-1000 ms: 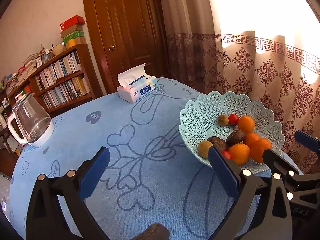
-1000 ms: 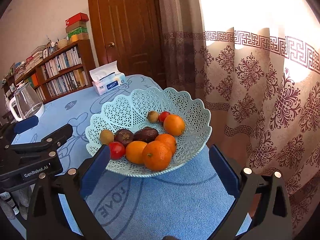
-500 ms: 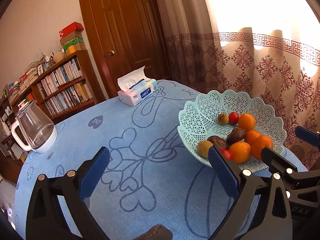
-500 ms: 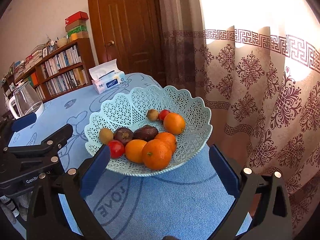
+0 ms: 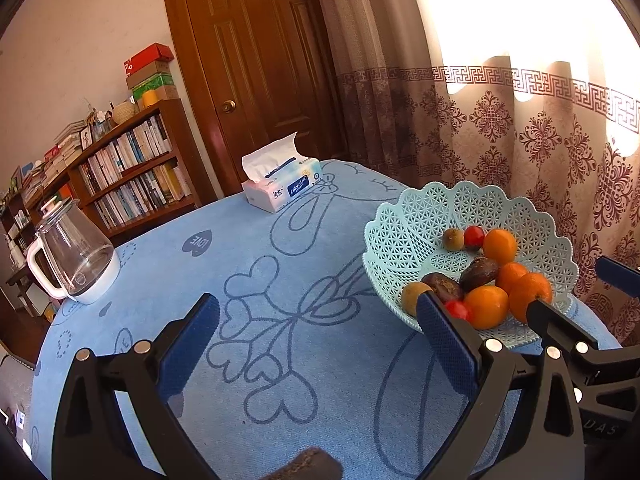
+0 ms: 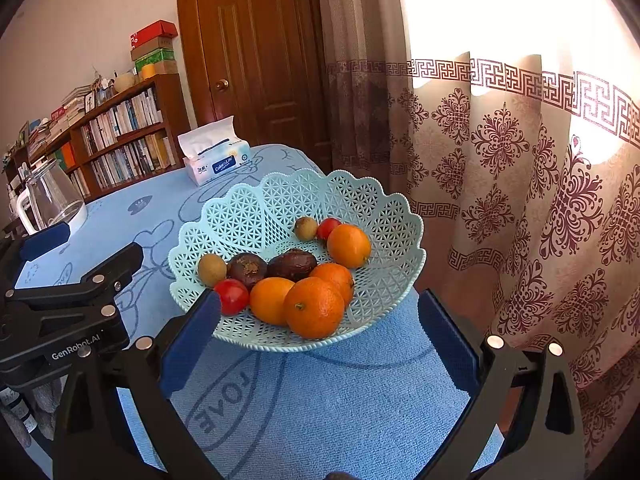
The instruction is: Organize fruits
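A pale green lattice fruit basket (image 6: 360,200) stands on the blue tablecloth near the table's right edge; it also shows in the left wrist view (image 5: 404,224). It holds several oranges (image 6: 314,307), two red tomatoes (image 6: 232,295), two brown kiwis (image 6: 211,269) and two dark passion fruits (image 6: 291,265). My right gripper (image 6: 319,334) is open and empty, just in front of the basket. My left gripper (image 5: 318,342) is open and empty over the cloth, left of the basket.
A tissue box (image 5: 282,188) sits at the table's far side. A glass kettle (image 5: 74,256) stands at the far left. A curtain (image 6: 520,160) hangs close behind the basket. A bookshelf (image 5: 128,168) and a door (image 5: 260,60) are beyond the table.
Both grippers have drifted slightly, so the view has tilted a little. The basket and fruits have not moved. Both grippers stay open.
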A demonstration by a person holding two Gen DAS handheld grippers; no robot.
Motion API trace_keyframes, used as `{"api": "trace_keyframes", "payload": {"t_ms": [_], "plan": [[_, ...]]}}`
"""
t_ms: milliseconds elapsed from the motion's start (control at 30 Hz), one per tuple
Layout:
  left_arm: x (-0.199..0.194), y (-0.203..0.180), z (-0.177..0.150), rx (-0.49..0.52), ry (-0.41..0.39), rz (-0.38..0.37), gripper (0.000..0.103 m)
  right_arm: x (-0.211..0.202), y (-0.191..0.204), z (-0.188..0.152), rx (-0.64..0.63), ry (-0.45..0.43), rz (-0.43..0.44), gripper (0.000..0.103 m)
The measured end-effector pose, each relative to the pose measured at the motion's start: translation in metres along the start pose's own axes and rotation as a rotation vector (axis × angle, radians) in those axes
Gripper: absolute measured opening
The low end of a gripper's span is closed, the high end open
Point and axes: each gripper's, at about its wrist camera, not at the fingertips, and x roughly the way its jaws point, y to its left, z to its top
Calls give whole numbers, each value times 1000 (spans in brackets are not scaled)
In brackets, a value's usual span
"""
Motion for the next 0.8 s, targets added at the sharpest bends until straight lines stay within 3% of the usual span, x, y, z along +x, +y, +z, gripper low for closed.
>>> {"api": "trace_keyframes", "payload": {"t_ms": [800], "plan": [[-4,-4,-1,26,-21,15,98,2,-1,-2,7,11,-12,100]]}}
